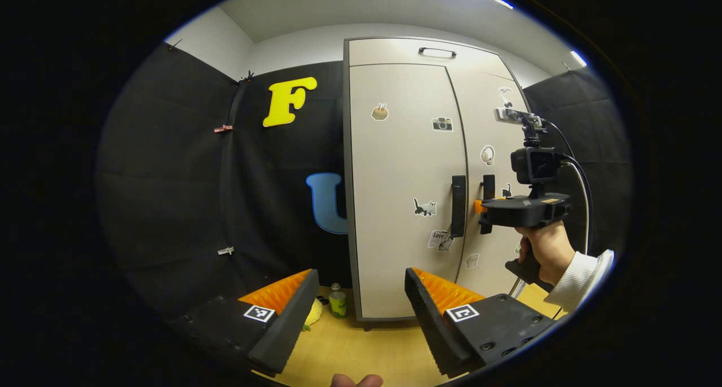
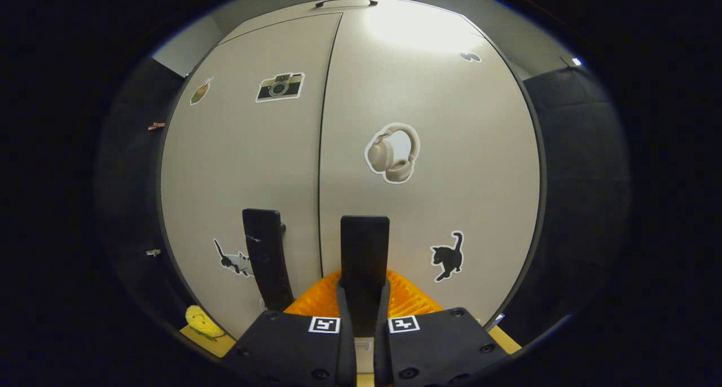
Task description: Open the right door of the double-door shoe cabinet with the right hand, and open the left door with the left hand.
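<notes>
The beige shoe cabinet stands ahead with both doors shut. In the left gripper view its left door handle and right door handle are black vertical bars either side of the centre seam. My left gripper is open and empty, well short of the cabinet and low before the left door. A hand holds my right gripper at the right handle. In the right gripper view the right gripper is shut on the right door handle, which runs up between its fingers. The left door handle stands just left of it.
A green can and a yellow soft toy sit on the wooden floor by the cabinet's left foot. Black cloth walls close in on both sides. The yellow toy lies low left in the right gripper view.
</notes>
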